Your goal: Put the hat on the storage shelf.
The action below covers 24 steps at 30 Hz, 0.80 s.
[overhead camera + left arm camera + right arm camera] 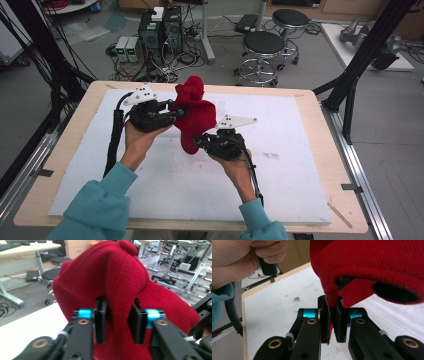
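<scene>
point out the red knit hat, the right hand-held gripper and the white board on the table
red knit hat (pixel 197 117), high view, middle of the knit body
right hand-held gripper (pixel 332 317), right gripper view, between its jaw tips
white board (pixel 290 150), high view, bare surface

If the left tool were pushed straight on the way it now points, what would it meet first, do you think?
The red knitted garment. A fold of it already sits between the left tool's jaws, which stand apart around it, so pushing on would only drive deeper into the cloth. How thick the bundle is behind that fold is unclear.
</scene>
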Motion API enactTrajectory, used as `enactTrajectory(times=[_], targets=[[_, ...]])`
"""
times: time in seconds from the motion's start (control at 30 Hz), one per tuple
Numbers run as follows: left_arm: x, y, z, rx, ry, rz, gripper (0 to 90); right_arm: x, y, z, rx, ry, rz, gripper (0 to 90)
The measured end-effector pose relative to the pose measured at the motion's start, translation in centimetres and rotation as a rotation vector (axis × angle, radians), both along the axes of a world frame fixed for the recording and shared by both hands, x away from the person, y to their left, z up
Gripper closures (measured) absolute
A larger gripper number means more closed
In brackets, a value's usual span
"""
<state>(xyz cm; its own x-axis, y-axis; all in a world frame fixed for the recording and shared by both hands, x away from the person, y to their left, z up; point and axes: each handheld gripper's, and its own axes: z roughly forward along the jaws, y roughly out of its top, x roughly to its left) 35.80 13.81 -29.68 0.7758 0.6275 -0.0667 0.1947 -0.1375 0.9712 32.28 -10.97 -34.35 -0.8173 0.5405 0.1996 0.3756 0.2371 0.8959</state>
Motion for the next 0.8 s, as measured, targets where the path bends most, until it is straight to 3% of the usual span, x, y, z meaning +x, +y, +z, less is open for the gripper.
enactTrajectory(times=[0.07, 0.1, 0.13, 0.17, 0.23, 0.37, 0.57, 0.8], targets=[[0.0, -0.1, 0.0, 0.012, 0.007, 0.002, 38.6, 0.1, -0.2, 0.1, 0.009, -0.01, -0.006, 85.6], [0.0, -0.1, -0.1, 0.01, 0.004, -0.01, 38.6, 0.1, -0.2, 0.1, 0.009, -0.01, -0.006, 85.6], [0.1, -0.2, -0.2, 0.008, 0.007, 0.004, 15.0, 0.1, -0.3, 0.1, 0.008, -0.014, -0.013, 85.6], [0.0, -0.2, -0.2, 0.003, -0.002, 0.02, 15.0, 0.1, -0.3, 0.1, 0.008, -0.014, -0.013, 85.6], [-0.1, 0.1, -0.1, -0.024, -0.036, -0.001, 12.0, 0.2, -0.5, 0.1, 0.011, -0.023, -0.022, 85.6], [0.0, 0.8, -0.1, -0.046, -0.027, -0.034, 8.9, 0.3, -0.9, 0.2, 0.015, -0.034, -0.046, 85.6], [-0.1, 2.3, -0.5, -0.004, -0.018, -0.032, 8.3, 0.8, -1.7, 0.3, 0.041, -0.049, -0.083, 85.6], [-1.0, 4.2, -2.2, 0.09, -0.035, -0.002, 8.4, 2.5, -2.4, 0.3, 0.052, -0.074, -0.118, 85.6]])
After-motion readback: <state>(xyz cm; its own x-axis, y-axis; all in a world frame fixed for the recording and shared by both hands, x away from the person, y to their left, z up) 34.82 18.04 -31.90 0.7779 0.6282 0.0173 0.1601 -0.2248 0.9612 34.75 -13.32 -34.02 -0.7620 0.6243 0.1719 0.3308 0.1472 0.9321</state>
